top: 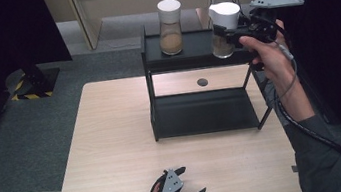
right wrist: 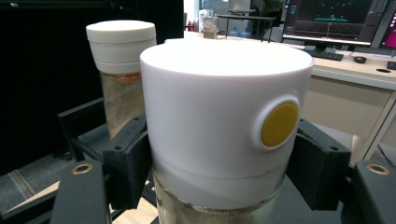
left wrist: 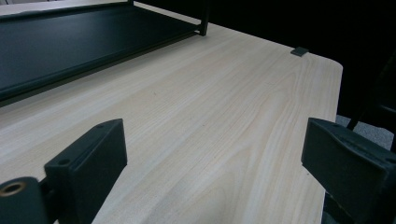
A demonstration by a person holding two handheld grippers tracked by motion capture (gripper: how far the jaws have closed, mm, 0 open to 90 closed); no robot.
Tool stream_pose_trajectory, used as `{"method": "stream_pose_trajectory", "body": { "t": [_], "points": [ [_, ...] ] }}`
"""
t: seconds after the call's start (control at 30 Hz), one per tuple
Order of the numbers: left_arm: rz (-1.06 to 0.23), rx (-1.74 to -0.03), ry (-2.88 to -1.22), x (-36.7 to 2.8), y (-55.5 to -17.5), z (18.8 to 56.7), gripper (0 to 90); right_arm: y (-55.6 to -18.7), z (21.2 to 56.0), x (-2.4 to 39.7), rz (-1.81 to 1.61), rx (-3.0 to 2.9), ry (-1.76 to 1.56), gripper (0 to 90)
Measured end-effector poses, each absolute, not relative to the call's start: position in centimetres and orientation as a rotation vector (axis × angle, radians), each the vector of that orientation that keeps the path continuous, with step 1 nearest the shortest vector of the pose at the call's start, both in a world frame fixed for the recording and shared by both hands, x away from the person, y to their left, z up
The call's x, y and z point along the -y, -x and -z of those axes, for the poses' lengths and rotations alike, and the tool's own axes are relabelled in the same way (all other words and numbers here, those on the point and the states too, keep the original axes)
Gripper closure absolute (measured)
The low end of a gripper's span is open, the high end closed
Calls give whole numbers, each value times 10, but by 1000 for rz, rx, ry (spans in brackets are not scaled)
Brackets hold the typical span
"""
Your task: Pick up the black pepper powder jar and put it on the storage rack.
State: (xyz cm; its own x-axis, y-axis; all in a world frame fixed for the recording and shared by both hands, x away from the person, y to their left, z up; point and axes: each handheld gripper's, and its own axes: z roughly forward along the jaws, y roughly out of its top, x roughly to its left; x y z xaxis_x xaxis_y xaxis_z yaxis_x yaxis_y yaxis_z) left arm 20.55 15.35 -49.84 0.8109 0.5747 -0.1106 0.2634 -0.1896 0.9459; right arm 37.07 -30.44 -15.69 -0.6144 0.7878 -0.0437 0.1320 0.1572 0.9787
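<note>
A glass jar [top: 223, 29] with a white lid and brown powder inside is at the right end of the black rack's top shelf [top: 194, 47]. My right gripper [top: 223, 35] is shut on it, and in the right gripper view the pads [right wrist: 133, 163] press just under the lid of this jar [right wrist: 224, 116], which bears a yellow dot. I cannot tell whether its base touches the shelf. A second, similar jar [top: 170, 27] [right wrist: 122, 70] stands upright on the shelf's left part. My left gripper [top: 193, 179] [left wrist: 215, 154] rests open over the table's near edge, holding nothing.
The two-tier black rack's lower shelf [top: 201, 112] [left wrist: 70, 42] is bare. The wooden table [top: 115, 149] has a small round hole [top: 202, 82] behind the rack. Dark curtains flank both sides, and a desk with a monitor [right wrist: 336, 23] stands beyond.
</note>
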Motion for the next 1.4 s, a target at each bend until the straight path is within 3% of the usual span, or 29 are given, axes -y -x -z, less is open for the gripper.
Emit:
{"method": "stream_pose_trajectory", "body": {
  "t": [0.6,1.4],
  "points": [
    [-317,-641,-1778,-152,-204,499,64,-389,147,279,-1458,-1831,-913,304],
    [-323,-640,-1771,-152,-203,499,64,-402,170,276,-1443,-1788,-931,303]
  ]
}}
